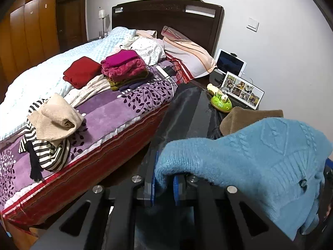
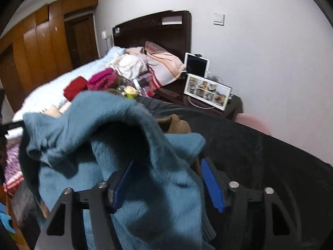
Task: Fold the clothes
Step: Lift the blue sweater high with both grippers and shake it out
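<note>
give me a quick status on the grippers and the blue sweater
Left gripper shut on blue sweater edge. Right gripper jaws wide, sweater draped between, not pinched. Brown garment lies under the sweater on the dark surface.

Black tongs (image 1: pixel 164 187) with blue pads (image 2: pixel 212 185) (ribbed); silver screws (image 1: pixel 231 189)
</note>
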`<action>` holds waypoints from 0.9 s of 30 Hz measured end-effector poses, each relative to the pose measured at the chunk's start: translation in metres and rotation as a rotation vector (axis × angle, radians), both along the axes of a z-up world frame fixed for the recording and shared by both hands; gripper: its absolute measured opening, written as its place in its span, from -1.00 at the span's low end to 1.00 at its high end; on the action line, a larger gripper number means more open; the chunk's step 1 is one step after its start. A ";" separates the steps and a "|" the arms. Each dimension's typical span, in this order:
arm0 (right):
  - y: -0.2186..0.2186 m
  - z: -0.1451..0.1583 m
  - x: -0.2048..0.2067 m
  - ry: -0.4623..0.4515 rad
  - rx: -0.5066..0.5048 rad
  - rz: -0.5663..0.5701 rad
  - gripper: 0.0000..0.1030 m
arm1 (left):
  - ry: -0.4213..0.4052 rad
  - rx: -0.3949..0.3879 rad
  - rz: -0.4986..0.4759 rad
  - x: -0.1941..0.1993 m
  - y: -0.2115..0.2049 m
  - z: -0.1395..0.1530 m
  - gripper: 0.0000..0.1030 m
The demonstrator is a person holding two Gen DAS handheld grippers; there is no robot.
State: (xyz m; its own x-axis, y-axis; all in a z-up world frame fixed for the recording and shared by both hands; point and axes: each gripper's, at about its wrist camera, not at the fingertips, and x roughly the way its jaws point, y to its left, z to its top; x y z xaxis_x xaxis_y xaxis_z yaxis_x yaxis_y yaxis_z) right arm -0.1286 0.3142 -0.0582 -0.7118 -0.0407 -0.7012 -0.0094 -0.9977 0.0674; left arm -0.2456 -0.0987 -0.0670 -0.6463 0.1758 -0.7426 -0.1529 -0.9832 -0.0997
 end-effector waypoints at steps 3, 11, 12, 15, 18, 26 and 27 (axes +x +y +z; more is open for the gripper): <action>0.013 -0.009 -0.019 -0.045 -0.119 0.019 0.31 | -0.002 0.000 0.000 0.000 0.001 -0.001 -0.72; 0.023 0.010 -0.016 0.011 -0.222 -0.073 -0.78 | 0.000 0.016 0.017 0.007 0.000 0.006 -0.74; 0.023 0.022 -0.009 0.053 -0.213 -0.086 -0.78 | 0.008 0.017 0.022 0.011 0.000 0.010 -0.75; 0.027 0.059 0.014 0.169 -0.191 -0.127 -0.79 | 0.038 0.033 0.027 0.025 0.001 0.026 -0.77; 0.031 0.099 0.043 0.288 -0.121 -0.161 -0.79 | 0.092 0.057 0.035 0.047 0.004 0.052 -0.79; 0.059 0.185 0.137 0.534 -0.029 -0.258 -0.79 | 0.295 0.147 0.018 0.127 0.031 0.146 -0.85; 0.062 0.195 0.151 0.561 -0.013 -0.270 -0.79 | 0.324 0.159 0.009 0.139 0.037 0.159 -0.85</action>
